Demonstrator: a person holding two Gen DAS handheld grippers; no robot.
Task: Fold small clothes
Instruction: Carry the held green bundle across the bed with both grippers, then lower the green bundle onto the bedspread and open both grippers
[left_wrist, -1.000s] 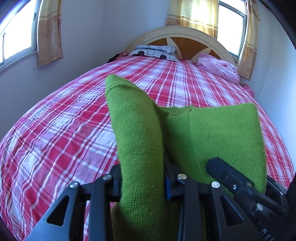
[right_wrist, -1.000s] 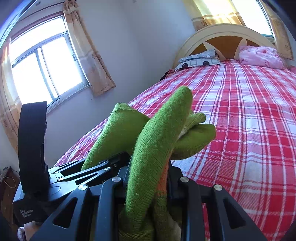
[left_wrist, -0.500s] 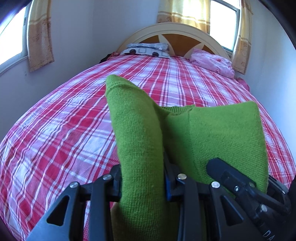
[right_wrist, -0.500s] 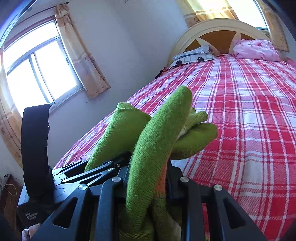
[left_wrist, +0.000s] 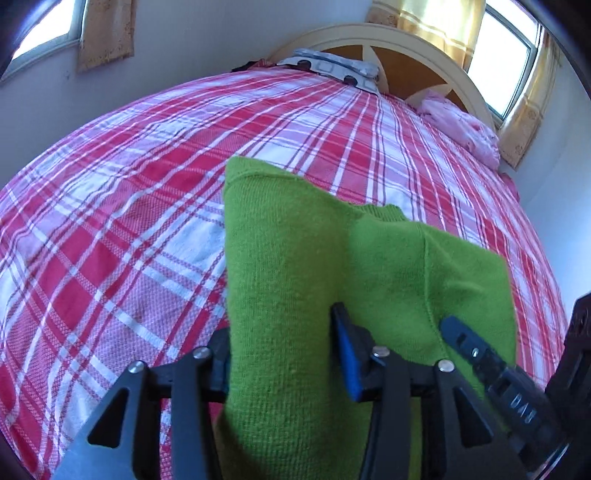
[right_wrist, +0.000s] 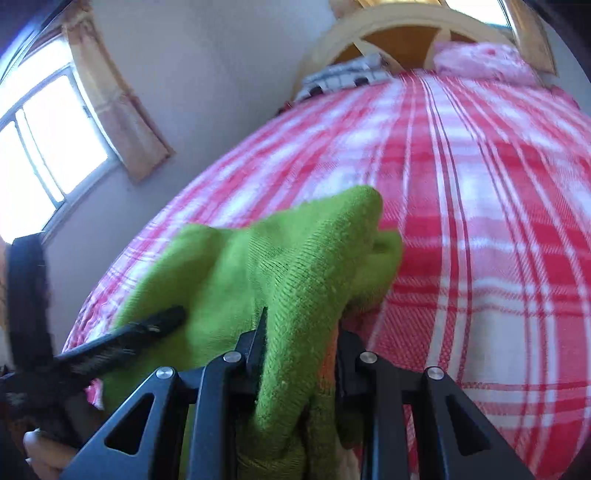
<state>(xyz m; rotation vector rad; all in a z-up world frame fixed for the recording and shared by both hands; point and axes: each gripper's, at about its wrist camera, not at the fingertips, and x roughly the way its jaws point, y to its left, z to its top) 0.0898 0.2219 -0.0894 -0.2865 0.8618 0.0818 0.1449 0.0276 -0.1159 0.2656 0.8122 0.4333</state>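
Note:
A small green knitted garment (left_wrist: 288, 266) is held over the red plaid bed (left_wrist: 110, 206). My left gripper (left_wrist: 282, 354) is shut on one edge of it; the cloth stands up between the jaws and spreads right. My right gripper (right_wrist: 299, 354) is shut on another bunched part of the same garment (right_wrist: 295, 258), which drapes forward and left. The right gripper (left_wrist: 491, 358) shows at the lower right of the left wrist view. The left gripper (right_wrist: 122, 339) shows at the lower left of the right wrist view.
The bed's headboard (left_wrist: 406, 55) is at the far end, with a patterned pillow (left_wrist: 328, 68) and a pink cloth (left_wrist: 461, 125) by it. Curtained windows (right_wrist: 55, 147) are on the left wall and behind the headboard. A wall runs along the bed's left side.
Both grippers have tipped down toward the bed, still holding the garment. The bunched cloth in the right gripper has dropped forward and flattened. The right wrist view is motion-blurred.

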